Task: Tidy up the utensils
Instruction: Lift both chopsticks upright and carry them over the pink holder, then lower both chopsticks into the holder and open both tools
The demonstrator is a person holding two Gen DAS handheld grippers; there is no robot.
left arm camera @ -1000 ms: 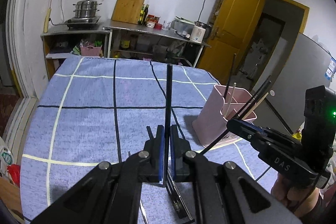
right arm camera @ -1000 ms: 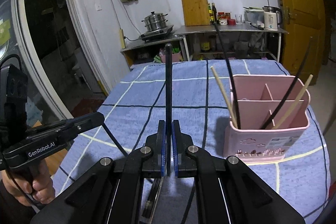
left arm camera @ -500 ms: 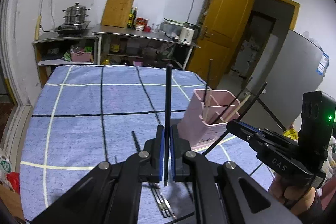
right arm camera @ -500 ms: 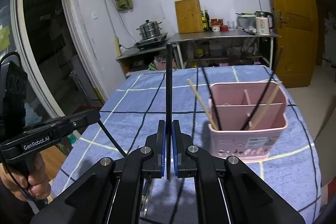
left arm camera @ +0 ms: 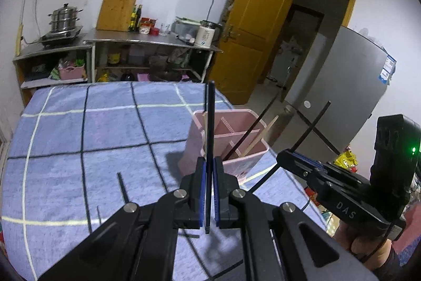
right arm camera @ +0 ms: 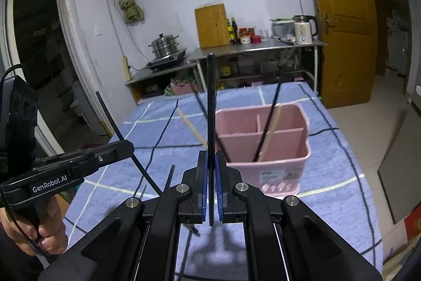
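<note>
Nearest in each wrist view, a claw is clenched on a single black chopstick. The left claw pinches its chopstick near the lower end so the long part stands up ahead of the pads. The right claw grips its own black chopstick the same way, a hold that likely leaves the free length clear to tip into a slot. Just beyond both claws, on the blue checked cloth of the counter, stands the pink divided utensil holder. Black and wooden chopsticks already lean in its compartments. A few dark utensils lie loose on the cloth near the left claw. Farther off are a steel shelf with a kettle and a yellow door.
</note>
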